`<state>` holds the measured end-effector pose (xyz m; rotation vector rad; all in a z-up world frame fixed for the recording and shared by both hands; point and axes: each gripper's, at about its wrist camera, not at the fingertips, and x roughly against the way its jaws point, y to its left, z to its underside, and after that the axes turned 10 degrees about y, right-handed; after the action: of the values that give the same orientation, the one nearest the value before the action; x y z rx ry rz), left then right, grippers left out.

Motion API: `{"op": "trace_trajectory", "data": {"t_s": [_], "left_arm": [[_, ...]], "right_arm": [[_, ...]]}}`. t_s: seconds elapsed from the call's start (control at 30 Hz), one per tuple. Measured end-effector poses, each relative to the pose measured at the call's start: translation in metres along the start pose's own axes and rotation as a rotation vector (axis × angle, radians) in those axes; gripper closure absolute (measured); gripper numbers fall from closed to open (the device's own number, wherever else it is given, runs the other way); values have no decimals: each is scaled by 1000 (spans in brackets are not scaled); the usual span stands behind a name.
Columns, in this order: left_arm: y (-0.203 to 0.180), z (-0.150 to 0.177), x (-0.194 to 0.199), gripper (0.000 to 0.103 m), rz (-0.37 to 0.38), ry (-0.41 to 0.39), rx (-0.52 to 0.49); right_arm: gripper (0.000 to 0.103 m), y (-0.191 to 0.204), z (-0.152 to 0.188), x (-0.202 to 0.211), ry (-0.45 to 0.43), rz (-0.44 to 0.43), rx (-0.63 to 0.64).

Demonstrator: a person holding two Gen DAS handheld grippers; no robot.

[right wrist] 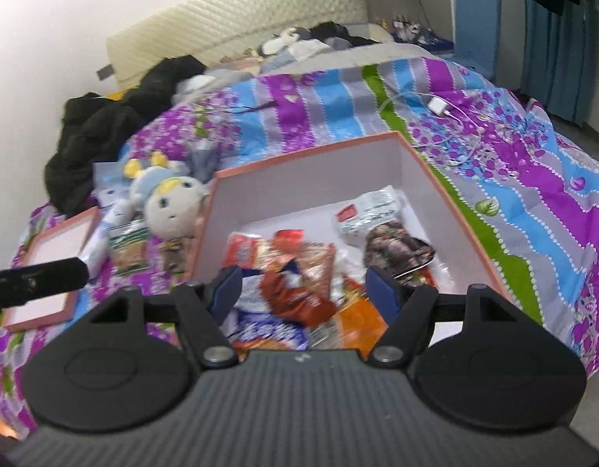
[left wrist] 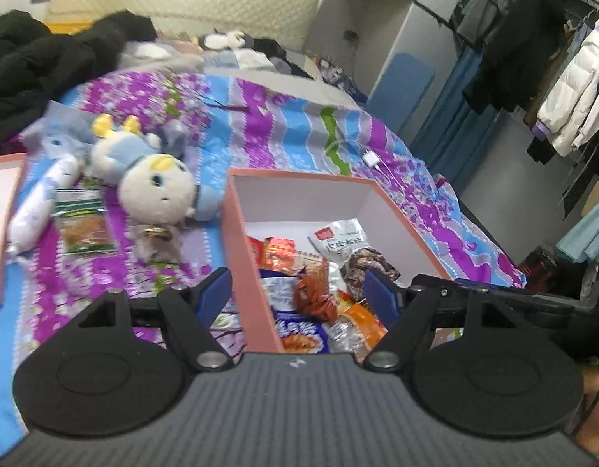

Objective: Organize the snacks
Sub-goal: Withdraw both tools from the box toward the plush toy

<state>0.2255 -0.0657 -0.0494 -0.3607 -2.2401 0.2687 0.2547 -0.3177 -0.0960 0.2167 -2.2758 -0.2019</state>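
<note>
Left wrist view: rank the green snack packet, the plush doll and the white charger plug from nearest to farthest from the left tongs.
From the left tongs:
1. Green snack packet, on the bedspread, left of the box.
2. Plush doll, just behind it, beside the box's left wall.
3. White charger plug, beyond the box's far wall.

Pink box (left wrist: 248,272) of snack packets (left wrist: 299,307) on a floral bedspread (left wrist: 268,124), plush doll (left wrist: 155,190) beside, left gripper (left wrist: 299,295) fingers apart, empty.

Box (right wrist: 467,233) far half bare, open from above; near half heaped with snack packets (right wrist: 295,295); plush toy (left wrist: 159,190) crowds left wall.
</note>
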Motion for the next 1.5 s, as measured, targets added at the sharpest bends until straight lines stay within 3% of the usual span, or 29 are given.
{"op": "trace_trajectory", "data": {"t_s": [0.27,0.5,0.73,1.17,1.5], "left_arm": [[30,67,73,24,-95,-55,27],[72,128,113,24,-139,-53,112],[108,157,137,24,-169,-60,188],[141,104,108,23,-200,-67,238],[189,40,26,19,-189,-23,261]], "right_arm": [[31,54,52,38,-56,-78,62],[31,105,103,50,-35,-145,145],[31,139,133,49,-30,-173,182],[31,151,92,11,-53,-179,214],[31,170,43,-60,-14,-168,293]]}}
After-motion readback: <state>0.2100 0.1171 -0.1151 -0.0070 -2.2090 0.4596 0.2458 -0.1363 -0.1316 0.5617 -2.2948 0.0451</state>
